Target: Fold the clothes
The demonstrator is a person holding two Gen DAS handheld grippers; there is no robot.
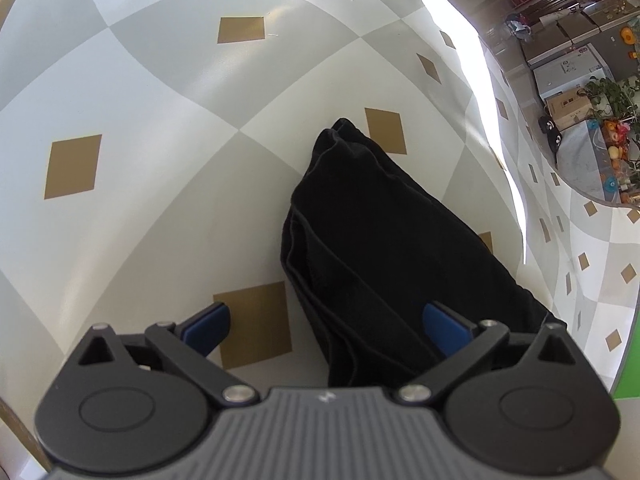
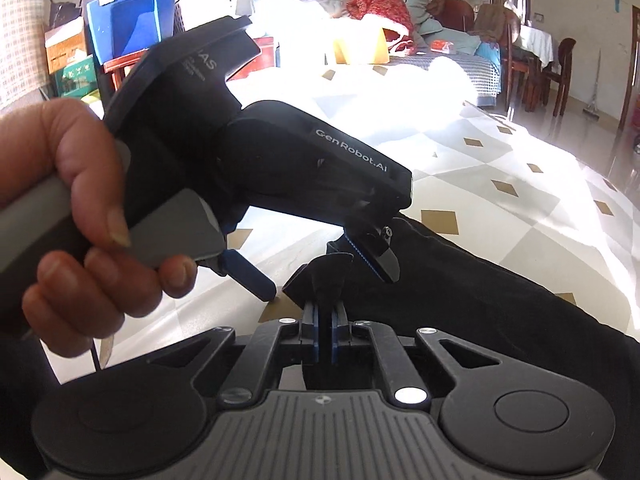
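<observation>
We see a black garment [image 1: 384,248], folded into a long, soft, matte strip, lying on a worktop [image 1: 160,120] covered in glossy grey-and-white checks with gold diamonds. Its long axis runs away from our left gripper [image 1: 326,326], narrowing at the far end. That gripper is spread wide, holding nothing. Our right gripper [image 2: 325,330] is clenched on a pinch of the black cloth.

One black garment [image 1: 384,248], two claws, left [image 1: 326,324] and right [image 2: 325,320], one hand [image 2: 80,216]
</observation>
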